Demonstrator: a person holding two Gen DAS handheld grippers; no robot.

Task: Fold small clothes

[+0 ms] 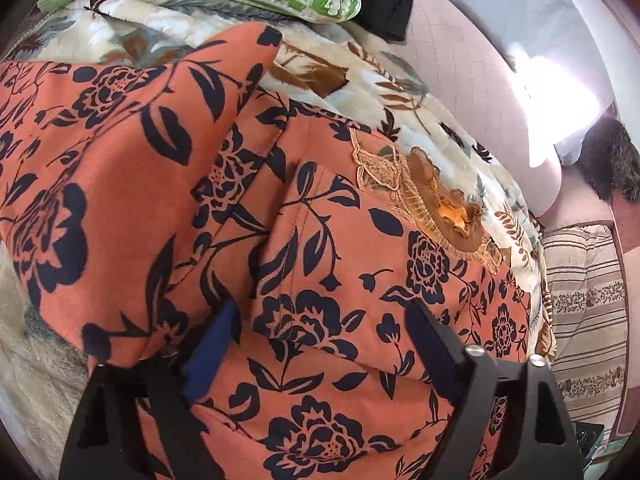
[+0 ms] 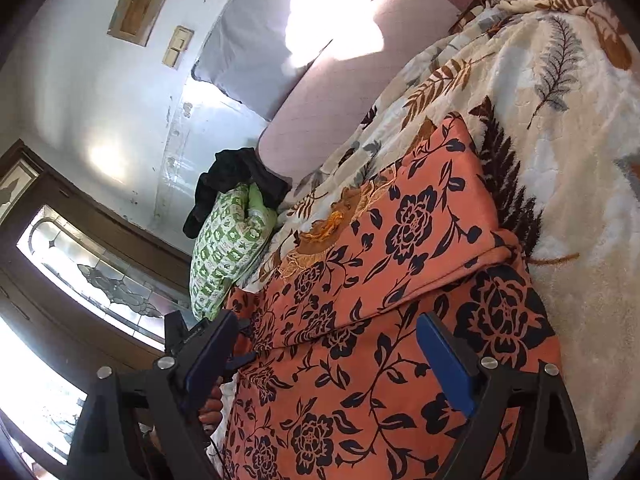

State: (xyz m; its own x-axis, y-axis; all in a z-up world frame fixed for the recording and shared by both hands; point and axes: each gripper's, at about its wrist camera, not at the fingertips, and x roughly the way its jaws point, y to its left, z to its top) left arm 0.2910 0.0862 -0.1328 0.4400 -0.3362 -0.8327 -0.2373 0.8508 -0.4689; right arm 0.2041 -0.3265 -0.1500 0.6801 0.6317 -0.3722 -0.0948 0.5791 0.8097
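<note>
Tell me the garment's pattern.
Orange garment printed with dark navy flowers and leaves; clearest in the left wrist view.

We count one orange garment (image 1: 312, 248), one leaf blanket (image 2: 552, 92), one green pillow (image 2: 224, 248), one black cloth (image 2: 240, 176), one striped cushion (image 1: 584, 300) and two tools, left (image 1: 320, 344) and right (image 2: 332, 356).

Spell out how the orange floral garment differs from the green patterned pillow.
The orange floral garment carries dark navy flowers; the green patterned pillow has white squares. The garment lies spread and creased in front; the pillow sits plump farther back. Both rest on the leaf-print blanket.
</note>
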